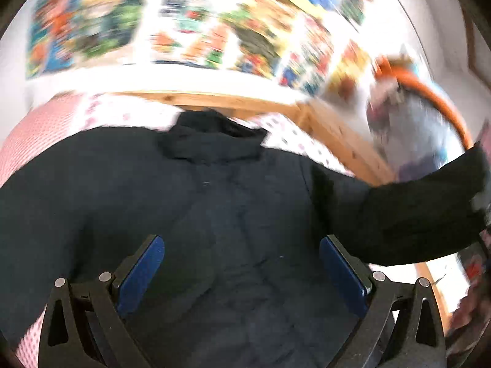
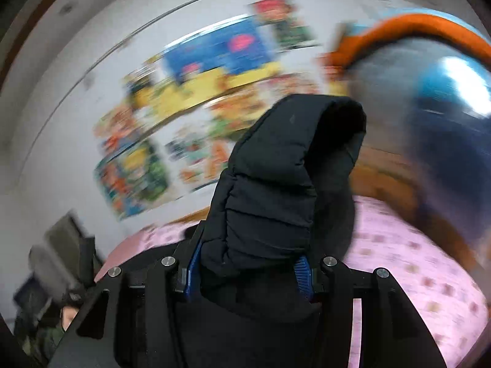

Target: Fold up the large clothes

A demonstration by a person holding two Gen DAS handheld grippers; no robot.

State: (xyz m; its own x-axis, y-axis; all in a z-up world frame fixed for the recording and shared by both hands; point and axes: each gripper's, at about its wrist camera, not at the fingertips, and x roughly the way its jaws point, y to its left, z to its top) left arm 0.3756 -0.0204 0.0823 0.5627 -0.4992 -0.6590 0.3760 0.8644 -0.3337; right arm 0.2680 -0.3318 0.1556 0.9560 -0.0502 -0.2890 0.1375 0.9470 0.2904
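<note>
- Over the dark jacket (image 1: 190, 202): left gripper (image 1: 242, 271), blue pads spread wide, nothing between them; jacket body lies below and past its fingers.
- Jacket spread flat on the pink patterned bedsheet (image 1: 40, 128), collar end toward the wooden bed frame (image 1: 233, 102).
- One sleeve of the jacket lifted off toward the right side of the left view, raised clear of the sheet.
- Right gripper (image 2: 248, 271): jaws clamped on the quilted sleeve (image 2: 276, 184), blue pads pressing it from both sides; cuff end stands up beyond the fingertips and flops over.
- Beyond the jacket's collar: wooden frame, then a white wall with colourful posters (image 1: 196, 30), much blurred.
- Right of the jacket, past the frame: blurred grey-blue shape with an orange band (image 2: 423, 27); cannot tell what it is.
- Left of the held sleeve, low down: dark clutter (image 2: 61, 263), too blurred to name.
</note>
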